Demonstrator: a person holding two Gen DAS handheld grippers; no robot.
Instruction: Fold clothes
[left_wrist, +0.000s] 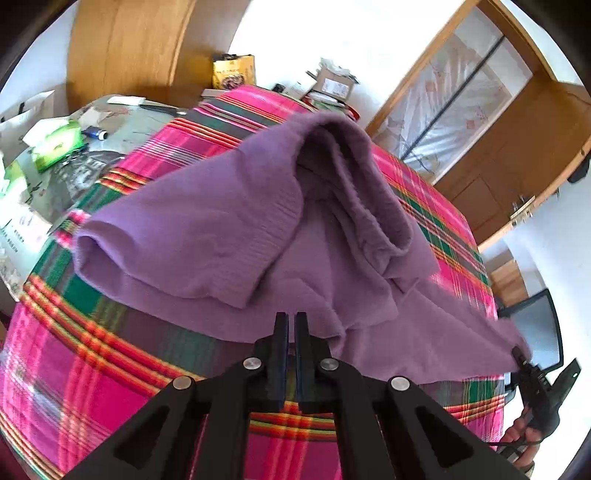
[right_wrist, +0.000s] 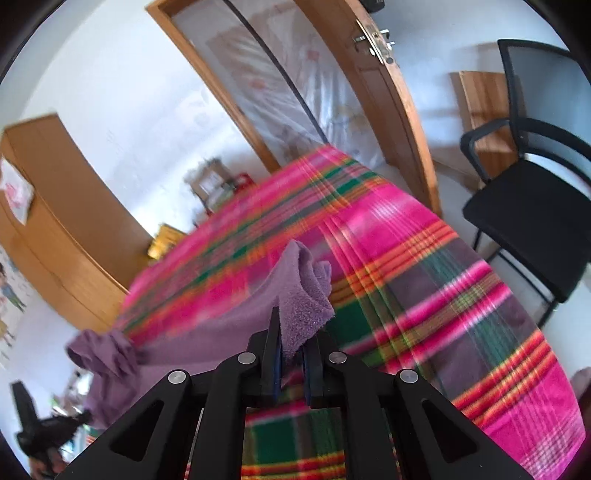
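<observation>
In the left wrist view, the left hand-held gripper (left_wrist: 291, 321) sat at lower centre with its jaws pressed together, nothing visibly between them, its tips at the near hem of the purple knitted sweater (left_wrist: 207, 236). That garment lay across the pink, green and orange plaid cloth covering the tabletop (left_wrist: 92, 373), its length running from the left of the frame down to the lower right, rumpled, with a ribbed sleeve folded over the body and a raised hump at upper centre. At lower right the right hand-held gripper (left_wrist: 519, 356) pinched the sweater's corner; the right wrist view showed fuzzy fabric (right_wrist: 295, 314) clamped between its fingers. Farther off, a green tissue pack (left_wrist: 59, 146) lay upper left, a yellow bag (left_wrist: 233, 72) and a cardboard box (left_wrist: 334, 85) beyond, and a black chair (right_wrist: 532, 206) stood beside the tabletop.
</observation>
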